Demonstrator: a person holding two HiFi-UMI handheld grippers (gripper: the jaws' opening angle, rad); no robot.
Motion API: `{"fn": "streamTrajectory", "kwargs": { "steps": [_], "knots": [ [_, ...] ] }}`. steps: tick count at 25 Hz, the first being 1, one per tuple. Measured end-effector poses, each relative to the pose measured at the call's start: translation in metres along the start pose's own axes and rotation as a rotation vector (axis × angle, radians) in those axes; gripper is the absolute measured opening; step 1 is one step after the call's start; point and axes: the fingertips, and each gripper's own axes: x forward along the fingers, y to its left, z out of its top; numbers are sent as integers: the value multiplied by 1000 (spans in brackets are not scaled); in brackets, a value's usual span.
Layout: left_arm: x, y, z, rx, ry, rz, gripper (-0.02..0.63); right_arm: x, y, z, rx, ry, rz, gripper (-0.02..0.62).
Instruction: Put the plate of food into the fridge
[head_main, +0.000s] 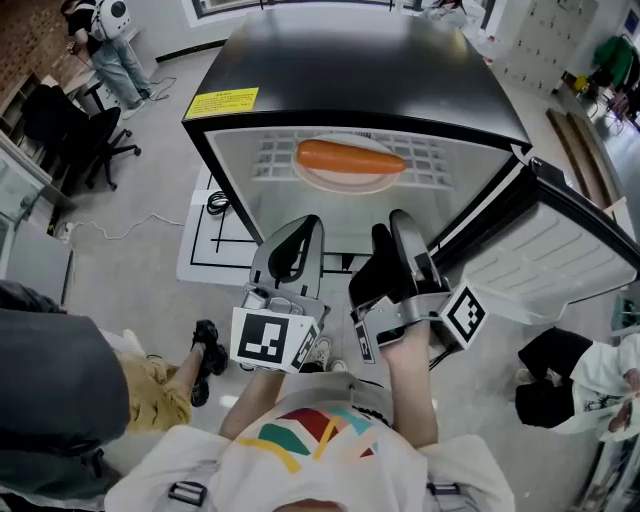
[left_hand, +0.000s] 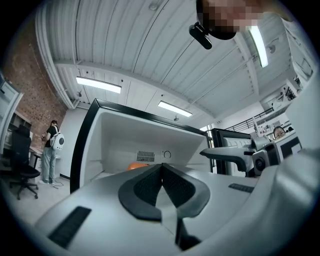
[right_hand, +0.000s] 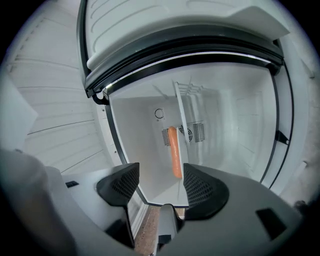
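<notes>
A white plate (head_main: 346, 184) with a long orange piece of food (head_main: 350, 158) rests on the wire shelf inside the open black fridge (head_main: 370, 70). Both grippers are held just in front of the opening, apart from the plate. My left gripper (head_main: 305, 226) is shut with its pads pressed together (left_hand: 161, 168) and nothing between them. My right gripper (head_main: 393, 226) is open and empty (right_hand: 160, 182). The right gripper view looks into the white interior, turned sideways, with the orange food (right_hand: 174, 152) beyond the jaws. In the left gripper view the food (left_hand: 136, 165) only peeks over the jaws.
The fridge door (head_main: 555, 250) stands swung open at the right, close beside my right gripper. An office chair (head_main: 80, 130) and a standing person (head_main: 110, 45) are at the far left. Another person (head_main: 50, 400) stands near left. A dark bag (head_main: 550, 385) lies at the right.
</notes>
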Motion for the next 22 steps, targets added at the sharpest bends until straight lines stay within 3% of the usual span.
{"fn": "streamTrajectory", "kwargs": {
  "steps": [6, 10, 18, 22],
  "knots": [
    [-9, -1, 0, 2, 8, 10, 6, -13, 2, -1, -39, -31, -1, 281],
    [-14, -2, 2, 6, 3, 14, 6, -20, -1, 2, -15, -68, 2, 231],
    [-17, -3, 3, 10, 4, 19, 6, -30, -20, 6, 30, -126, -72, 2],
    [-20, -4, 3, 10, 4, 17, 6, -32, -19, 5, -6, -124, -76, 2]
  ]
}}
